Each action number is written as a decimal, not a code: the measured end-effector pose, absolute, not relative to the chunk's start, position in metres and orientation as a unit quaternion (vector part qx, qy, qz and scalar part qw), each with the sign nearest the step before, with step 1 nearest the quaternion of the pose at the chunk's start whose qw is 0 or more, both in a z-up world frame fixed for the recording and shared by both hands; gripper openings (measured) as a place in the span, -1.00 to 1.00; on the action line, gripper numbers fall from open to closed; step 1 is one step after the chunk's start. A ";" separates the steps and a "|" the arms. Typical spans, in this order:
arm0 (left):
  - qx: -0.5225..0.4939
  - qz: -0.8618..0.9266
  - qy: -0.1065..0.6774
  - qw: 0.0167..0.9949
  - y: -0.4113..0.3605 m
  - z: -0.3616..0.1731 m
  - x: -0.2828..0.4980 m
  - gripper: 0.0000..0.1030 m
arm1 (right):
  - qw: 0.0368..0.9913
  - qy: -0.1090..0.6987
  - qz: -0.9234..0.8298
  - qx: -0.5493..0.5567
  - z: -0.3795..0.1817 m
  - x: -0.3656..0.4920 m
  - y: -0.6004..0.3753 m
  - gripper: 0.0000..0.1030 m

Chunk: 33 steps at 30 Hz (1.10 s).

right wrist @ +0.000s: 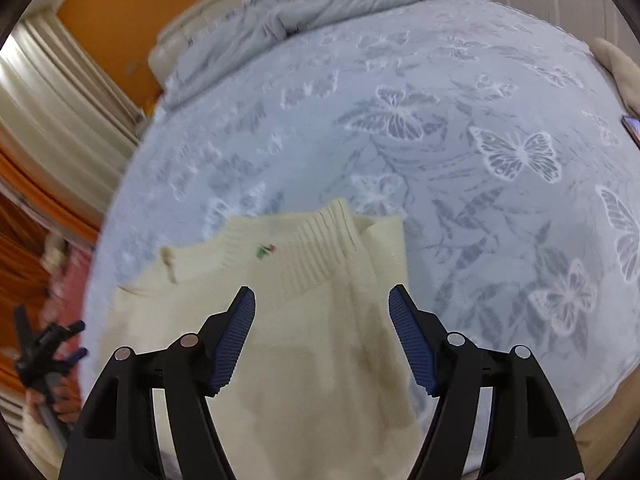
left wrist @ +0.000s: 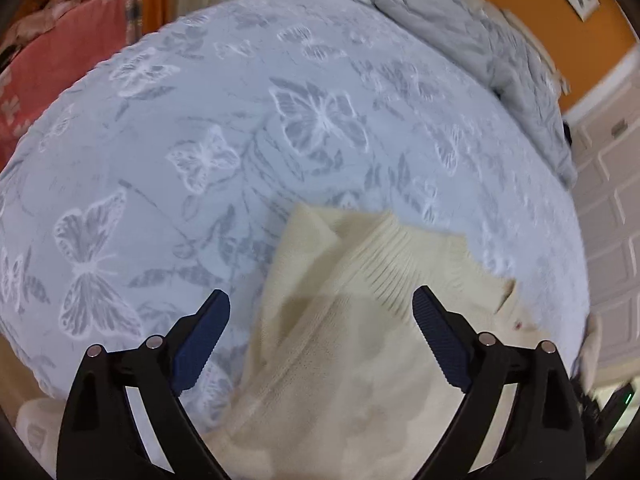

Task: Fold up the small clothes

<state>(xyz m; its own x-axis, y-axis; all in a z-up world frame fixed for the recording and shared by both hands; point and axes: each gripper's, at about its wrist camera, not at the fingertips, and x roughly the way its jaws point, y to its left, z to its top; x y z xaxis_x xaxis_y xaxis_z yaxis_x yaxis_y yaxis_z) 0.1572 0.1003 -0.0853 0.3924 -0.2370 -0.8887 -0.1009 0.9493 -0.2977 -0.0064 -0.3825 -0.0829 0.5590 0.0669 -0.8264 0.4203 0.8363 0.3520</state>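
A cream knit sweater (left wrist: 340,360) with a ribbed hem folded over lies on a pale blue bedspread with butterflies (left wrist: 200,120), near its front edge. My left gripper (left wrist: 320,292) hovers over the sweater's left part, open, with nothing between its pads. In the right wrist view the same sweater (right wrist: 300,380) shows a small red and green mark near the ribbing. My right gripper (right wrist: 322,289) hangs open above it, pads apart from the cloth. The left gripper (right wrist: 80,340) also shows at the far left of the right wrist view, blurred, in a hand.
A crumpled grey duvet (right wrist: 300,8) lies at the head of the bed. Pink cloth (left wrist: 60,72) hangs beyond the bed's left side. White panelled doors (left wrist: 608,220) stand at the right. A cream item (right wrist: 616,64) rests at the bed's far right edge.
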 end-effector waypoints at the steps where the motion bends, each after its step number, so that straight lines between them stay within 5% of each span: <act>1: -0.144 -0.045 0.556 0.817 0.094 -0.090 0.158 0.75 | 0.838 0.467 -0.106 0.262 -0.091 0.004 -0.383 0.32; 5: -0.110 -0.056 0.583 0.803 0.069 -0.117 0.166 0.60 | 0.822 0.497 -0.124 0.249 -0.116 0.024 -0.386 0.32; 6: -0.105 -0.058 0.590 0.799 0.066 -0.122 0.168 0.26 | 0.819 0.501 -0.123 0.250 -0.121 0.028 -0.386 0.17; 8: -0.086 -0.069 0.611 0.784 0.056 -0.133 0.174 -0.34 | 0.812 0.517 -0.108 0.247 -0.127 0.035 -0.382 -0.84; 9: -0.086 -0.076 0.608 0.786 0.053 -0.129 0.174 -0.70 | 0.813 0.518 -0.107 0.243 -0.124 0.035 -0.381 -0.85; 10: -0.085 -0.075 0.604 0.789 0.053 -0.125 0.174 -0.81 | 0.830 0.492 -0.097 0.246 -0.108 0.031 -0.379 -0.86; 16: -0.122 -0.091 0.537 0.830 0.065 -0.054 0.181 -0.83 | 0.879 0.399 -0.075 0.252 -0.033 0.026 -0.386 -0.87; 22: -0.108 -0.040 0.603 0.789 0.060 -0.125 0.220 -0.82 | 0.792 0.520 -0.129 0.293 -0.148 0.066 -0.420 -0.87; 25: -0.086 -0.030 0.595 0.799 0.054 -0.140 0.215 -0.75 | 0.788 0.511 -0.136 0.315 -0.147 0.062 -0.424 -0.76; 33: -0.016 -0.040 0.526 0.850 0.058 -0.056 0.151 -0.07 | 0.860 0.457 -0.073 0.215 -0.042 0.019 -0.346 -0.66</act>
<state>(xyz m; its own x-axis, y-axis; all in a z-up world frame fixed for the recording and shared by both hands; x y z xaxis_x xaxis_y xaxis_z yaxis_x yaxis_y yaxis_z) 0.1510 0.0576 -0.0563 0.4442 -0.0857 -0.8918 0.0518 0.9962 -0.0699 0.0188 -0.3455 -0.0420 0.5712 0.0722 -0.8176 0.3219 0.8966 0.3041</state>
